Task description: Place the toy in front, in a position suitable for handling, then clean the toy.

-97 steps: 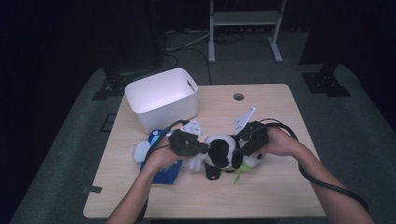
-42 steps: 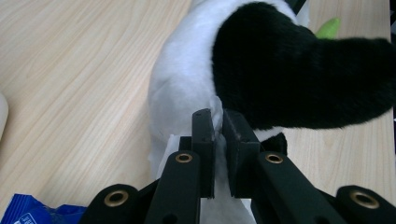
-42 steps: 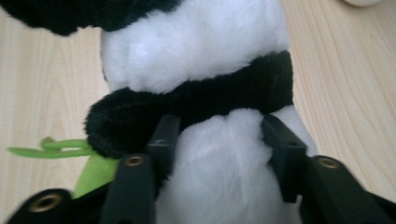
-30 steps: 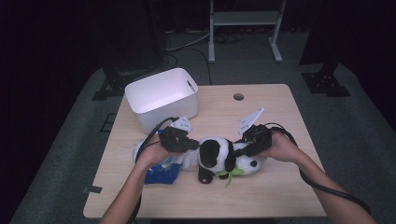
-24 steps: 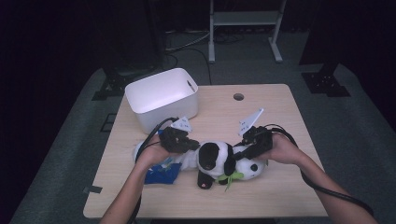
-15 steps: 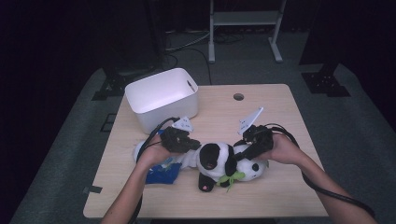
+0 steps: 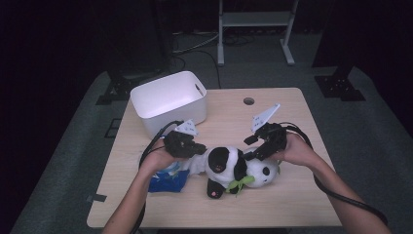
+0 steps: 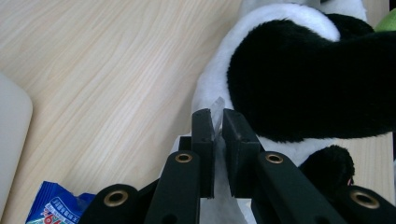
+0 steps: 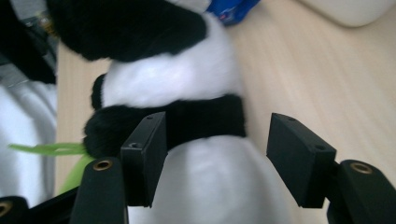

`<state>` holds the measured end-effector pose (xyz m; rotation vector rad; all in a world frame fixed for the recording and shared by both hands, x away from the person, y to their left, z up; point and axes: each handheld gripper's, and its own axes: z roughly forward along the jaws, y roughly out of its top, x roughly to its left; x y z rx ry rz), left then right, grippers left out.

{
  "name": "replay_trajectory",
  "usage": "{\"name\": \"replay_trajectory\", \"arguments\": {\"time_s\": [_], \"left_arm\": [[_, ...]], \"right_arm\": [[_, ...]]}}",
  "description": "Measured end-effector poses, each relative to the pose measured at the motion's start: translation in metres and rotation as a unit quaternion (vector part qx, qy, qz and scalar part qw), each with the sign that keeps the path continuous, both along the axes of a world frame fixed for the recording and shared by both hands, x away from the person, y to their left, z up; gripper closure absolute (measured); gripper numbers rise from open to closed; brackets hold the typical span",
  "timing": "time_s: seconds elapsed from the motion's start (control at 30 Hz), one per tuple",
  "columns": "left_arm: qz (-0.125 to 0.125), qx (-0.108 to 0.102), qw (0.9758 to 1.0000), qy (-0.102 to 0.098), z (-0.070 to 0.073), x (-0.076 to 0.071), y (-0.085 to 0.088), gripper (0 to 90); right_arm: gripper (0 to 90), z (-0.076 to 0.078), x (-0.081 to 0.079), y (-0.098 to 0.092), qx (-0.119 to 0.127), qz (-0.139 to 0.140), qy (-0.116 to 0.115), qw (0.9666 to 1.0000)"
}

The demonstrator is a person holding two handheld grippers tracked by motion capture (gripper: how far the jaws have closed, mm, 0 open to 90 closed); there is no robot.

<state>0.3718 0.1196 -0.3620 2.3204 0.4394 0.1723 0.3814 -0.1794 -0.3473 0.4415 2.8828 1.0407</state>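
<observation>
A black-and-white panda plush lies on the wooden table, with a green leaf at its front. My left gripper is at the plush's left side. In the left gripper view it is shut on a thin clear tag at the plush's white flank. My right gripper is at the plush's right end. Its jaws have just been opening, and in the right gripper view it stands open astride the plush without pressing on it.
A white bin stands at the back left of the table. A blue snack packet lies under my left hand. A small round hole sits near the table's far edge. Cables trail from both grippers.
The right gripper's jaws have spread apart and let go of the plush, which has settled a little lower on the table. The left gripper has kept its place and its grip.
</observation>
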Motion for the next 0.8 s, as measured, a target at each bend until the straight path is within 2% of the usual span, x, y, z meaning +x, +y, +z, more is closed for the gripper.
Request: {"name": "replay_trajectory", "arguments": {"time_s": [0.07, 0.33, 0.53, 0.8], "left_arm": [[-0.002, 0.000, 1.0000, 0.000, 0.000, -0.001, 0.000, 83.0], [-0.003, 0.001, 1.0000, -0.001, 0.000, -0.001, 0.003, 83.0], [-0.001, 0.006, 1.0000, -0.005, 0.003, -0.003, 0.009, 83.0], [0.004, 0.002, 1.0000, -0.006, 0.004, -0.004, 0.014, 82.9]], "right_arm": [[37.2, 0.000, 0.003, -0.001, -0.005, -0.013, -0.005, 0.9999], [36.6, -0.001, 0.012, -0.003, -0.008, -0.027, -0.006, 0.9996], [35.8, -0.001, 0.018, -0.005, -0.004, -0.033, -0.005, 0.9994], [34.3, 0.000, 0.022, -0.006, -0.007, -0.035, -0.005, 0.9993]]}}
